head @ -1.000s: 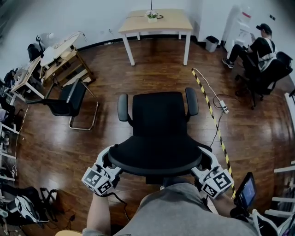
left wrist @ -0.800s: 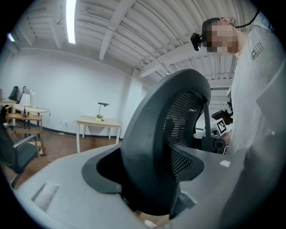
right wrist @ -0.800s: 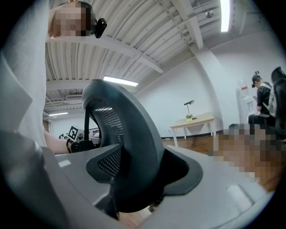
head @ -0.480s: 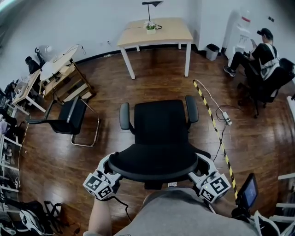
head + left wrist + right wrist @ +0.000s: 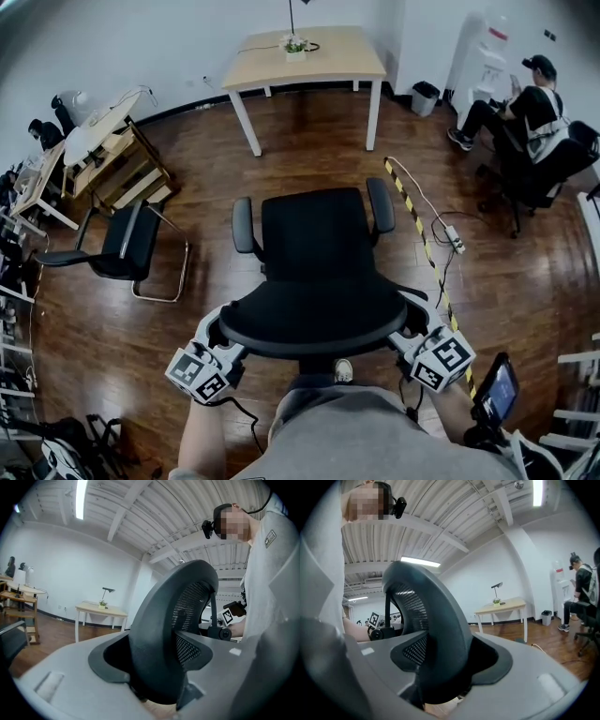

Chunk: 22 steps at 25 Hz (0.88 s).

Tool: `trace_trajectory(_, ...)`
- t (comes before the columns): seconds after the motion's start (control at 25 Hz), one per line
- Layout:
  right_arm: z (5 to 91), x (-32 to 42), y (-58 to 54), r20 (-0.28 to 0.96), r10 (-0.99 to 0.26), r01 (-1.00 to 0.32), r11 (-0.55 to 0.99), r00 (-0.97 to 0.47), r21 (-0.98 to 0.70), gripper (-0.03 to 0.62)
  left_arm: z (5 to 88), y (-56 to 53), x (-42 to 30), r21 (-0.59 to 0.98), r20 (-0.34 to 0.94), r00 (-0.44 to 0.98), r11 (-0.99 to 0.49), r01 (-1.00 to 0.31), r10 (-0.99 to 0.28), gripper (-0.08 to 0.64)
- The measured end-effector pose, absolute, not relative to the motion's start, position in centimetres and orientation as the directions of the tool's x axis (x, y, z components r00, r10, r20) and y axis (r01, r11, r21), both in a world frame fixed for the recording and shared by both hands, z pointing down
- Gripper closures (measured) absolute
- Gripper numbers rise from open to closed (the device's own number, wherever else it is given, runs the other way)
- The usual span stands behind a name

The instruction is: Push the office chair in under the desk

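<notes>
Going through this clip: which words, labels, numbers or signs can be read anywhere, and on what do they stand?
No legible words or numbers anywhere.
Cubes on left gripper (jaws closing, office chair back between them) and right gripper: black-and-white square markers, no letters.
Shirt patch: too small to read.
Water dispenser, red label: blurred.
Floor tape: yellow-black stripes, no words.

Office chair (image 5: pixel 319 253) nearer the desk (image 5: pixel 319 52)

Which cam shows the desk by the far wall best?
Head view: the desk shows whole, top and four legs, ahead of the office chair. Both gripper views catch it only small and distant, beyond the chair's backrest.
</notes>
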State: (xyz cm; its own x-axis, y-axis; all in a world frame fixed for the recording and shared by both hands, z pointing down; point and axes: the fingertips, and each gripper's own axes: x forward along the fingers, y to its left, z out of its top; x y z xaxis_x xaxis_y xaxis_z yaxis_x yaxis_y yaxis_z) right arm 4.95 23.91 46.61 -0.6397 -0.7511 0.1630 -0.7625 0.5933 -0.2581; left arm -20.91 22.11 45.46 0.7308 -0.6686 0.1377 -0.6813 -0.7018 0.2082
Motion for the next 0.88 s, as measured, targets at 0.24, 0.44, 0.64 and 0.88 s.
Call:
trace_trajectory(0.24, 46.8, 4.6, 19.7, 0.159, -0.759, -0.769, 0.586, -0.632, -0.258, 0.321, 45.7, 17.3, -21.2, 0.210, 0.142, 0.734, -0.705, -0.678, -0.664, 0.282)
trace_trajectory(0.44, 47.3, 4.8, 16.1, 0.166, -0.761, -0.771, 0.579, -0.628, -0.264, 0.322, 46.0, 13.7, -21.1, 0.228, 0.136, 0.747, -0.714, -0.662, -0.650, 0.288)
trace_trajectory(0.64, 47.5, 5.2, 12.0, 0.173, -0.771, -0.783, 0.563, -0.613, -0.264, 0.319, 46.1, 9.6, -20.8, 0.240, 0.137, 0.758, -0.721, -0.650, -0.637, 0.296)
trace_trajectory(0.88, 47.1, 4.5, 7.7, 0.154, -0.780, -0.787, 0.562, -0.606, -0.255, 0.319, 45.7, 5.0, -21.6, 0.232, 0.132, 0.762, -0.727, -0.646, -0.634, 0.296)
